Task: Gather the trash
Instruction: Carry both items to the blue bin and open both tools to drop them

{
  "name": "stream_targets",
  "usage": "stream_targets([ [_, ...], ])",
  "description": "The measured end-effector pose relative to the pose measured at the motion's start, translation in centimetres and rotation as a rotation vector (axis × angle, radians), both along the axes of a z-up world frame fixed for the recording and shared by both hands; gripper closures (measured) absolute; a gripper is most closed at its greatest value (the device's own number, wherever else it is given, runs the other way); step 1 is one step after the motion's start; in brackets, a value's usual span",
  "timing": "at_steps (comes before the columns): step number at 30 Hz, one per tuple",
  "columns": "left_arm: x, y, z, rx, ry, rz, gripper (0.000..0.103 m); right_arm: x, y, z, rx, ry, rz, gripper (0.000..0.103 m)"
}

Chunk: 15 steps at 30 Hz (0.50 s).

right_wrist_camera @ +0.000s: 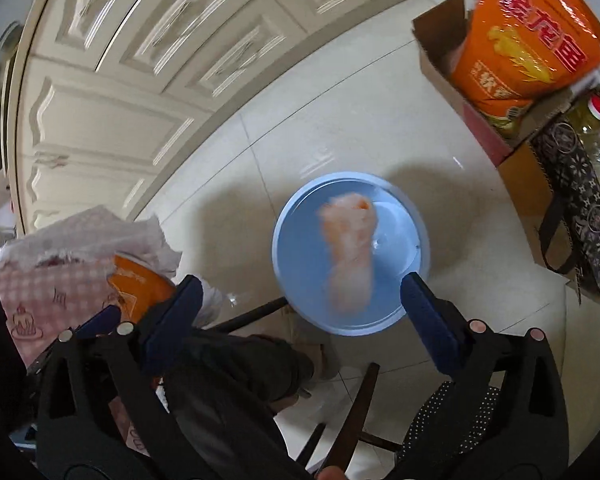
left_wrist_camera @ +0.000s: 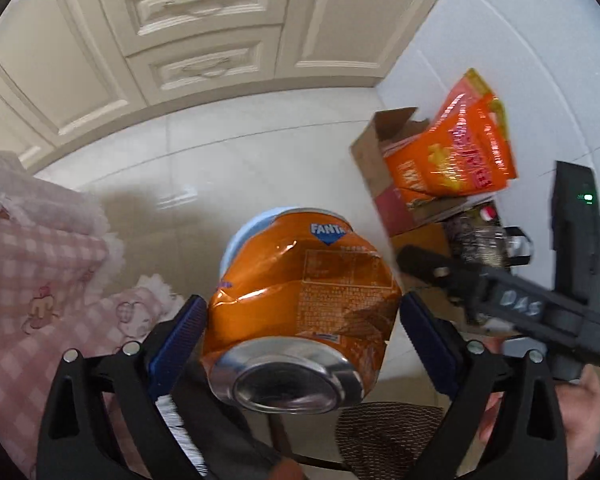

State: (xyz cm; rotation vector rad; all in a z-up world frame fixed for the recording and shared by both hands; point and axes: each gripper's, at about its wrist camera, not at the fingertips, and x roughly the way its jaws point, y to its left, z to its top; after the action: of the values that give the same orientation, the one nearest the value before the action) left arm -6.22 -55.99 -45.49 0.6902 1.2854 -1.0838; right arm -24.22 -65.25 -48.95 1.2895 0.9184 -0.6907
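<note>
Fanta can point(left_wrist_camera: 300, 304), crushed, clamped sideways in left hand-held gripper point(left_wrist_camera: 302, 324) above blue bin point(right_wrist_camera: 350, 254). Right hand-held gripper point(right_wrist_camera: 300, 300) spread wide, released; blurred pale-orange wrapper point(right_wrist_camera: 350, 254) inside bin's rim. Risk: letting go off-centre, can glancing off rim onto floor.

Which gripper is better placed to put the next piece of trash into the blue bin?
Left. The left gripper is clamped on the crushed orange can, with the blue bin showing just beyond it. The right gripper is open and empty; a blurred pale wad is already over the bin.
</note>
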Motion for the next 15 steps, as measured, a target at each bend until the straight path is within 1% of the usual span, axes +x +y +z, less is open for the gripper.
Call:
stream_targets([
  [1, 0.2, 0.1, -0.1, 0.001, -0.004, 0.006, 0.005, -0.1, -0.2, -0.1, -0.002, 0.001, -0.011, 0.006],
  [3, 0.5, 0.2, -0.1, 0.018, -0.012, 0.012, 0.005, -0.5, -0.2, -0.1, -0.005, 0.004, -0.02, 0.006],
  [4, 0.5, 0.3, -0.2, 0.027, -0.005, 0.0, 0.005, -0.6, -0.2, 0.1, -0.008, 0.004, -0.024, 0.006],
  [6, 0.2, 0.1, -0.2, 0.018, 0.0, -0.013, 0.005, -0.7, 0.0, 0.6, -0.018, -0.004, -0.028, 0.006],
  [8, 0.3, 0.0, 0.0, 0.016, -0.003, -0.006, 0.005, -0.6, 0.2, 1.0, -0.034, -0.002, -0.023, 0.006],
  [10, 0.6, 0.1, 0.3, 0.007, 0.022, 0.01, 0.005, -0.6, 0.4, 1.7, -0.055, 0.001, -0.022, 0.006],
  [11, 0.7, 0.4, 0.7, 0.002, 0.029, 0.018, 0.005, -0.7, 0.4, 2.0, -0.061, 0.001, -0.025, 0.006],
  [13, 0.7, 0.7, 1.5, -0.014, 0.013, 0.018, 0.005, -0.7, 0.6, 2.8, -0.073, -0.003, -0.032, 0.006],
  [15, 0.6, 1.3, 3.2, -0.053, -0.005, 0.017, 0.005, -0.6, 0.8, 3.8, -0.091, -0.009, -0.033, 0.006],
])
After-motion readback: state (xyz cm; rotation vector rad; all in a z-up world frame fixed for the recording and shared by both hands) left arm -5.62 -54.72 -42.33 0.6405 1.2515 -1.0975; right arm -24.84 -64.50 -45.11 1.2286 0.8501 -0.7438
